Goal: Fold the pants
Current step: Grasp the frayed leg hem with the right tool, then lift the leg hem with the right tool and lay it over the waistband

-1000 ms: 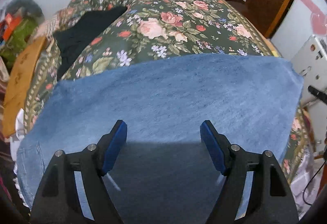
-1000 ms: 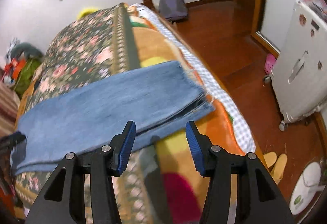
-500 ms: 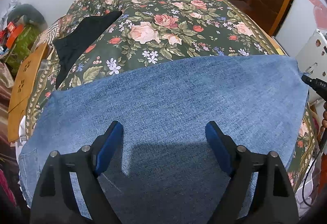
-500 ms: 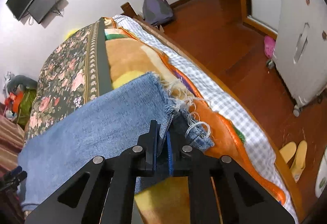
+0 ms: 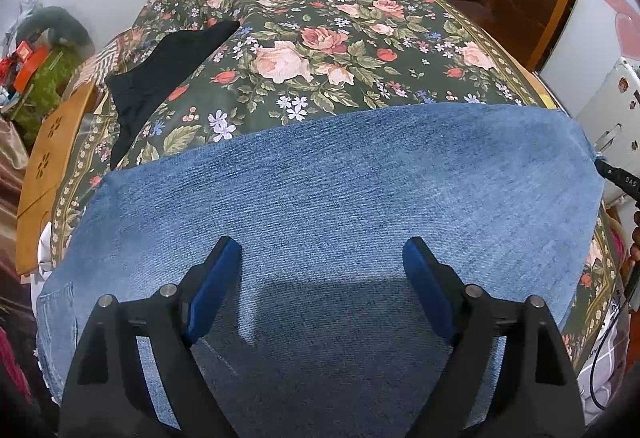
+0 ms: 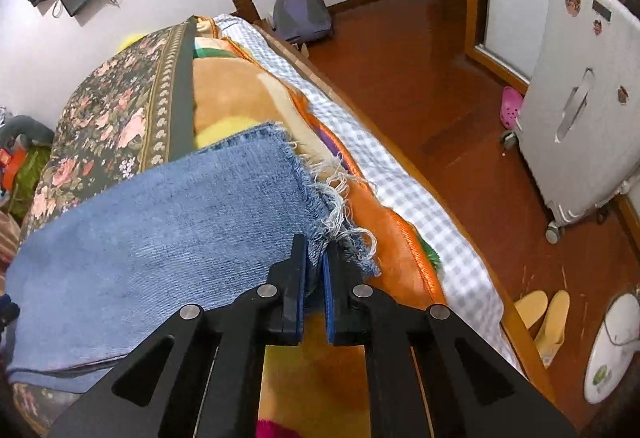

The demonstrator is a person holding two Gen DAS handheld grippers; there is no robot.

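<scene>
Blue denim pants [image 5: 340, 190] lie flat across the flowered bedspread [image 5: 320, 38], legs stacked one on the other. My left gripper [image 5: 322, 258] hovers open over the middle of the denim, blue pads wide apart, nothing between them. In the right wrist view the pants [image 6: 160, 222] end in a frayed hem [image 6: 336, 206] near the bed's side. My right gripper [image 6: 314, 254] is shut on the near corner of that hem, cloth pinched between its pads. The right gripper's black tip [image 5: 618, 178] shows at the far right edge of the left wrist view.
A black garment [image 5: 160, 70] lies on the bedspread at the left. An orange blanket [image 6: 392, 238] and checked sheet [image 6: 400, 174] line the bed's edge. Beyond it are wood floor, a white appliance [image 6: 580, 110], a backpack [image 6: 302, 10] and yellow slippers [image 6: 548, 314].
My right gripper dropped onto the pants' frayed hem and closed on its corner. My left gripper's fingers spread slightly wider above the denim.
</scene>
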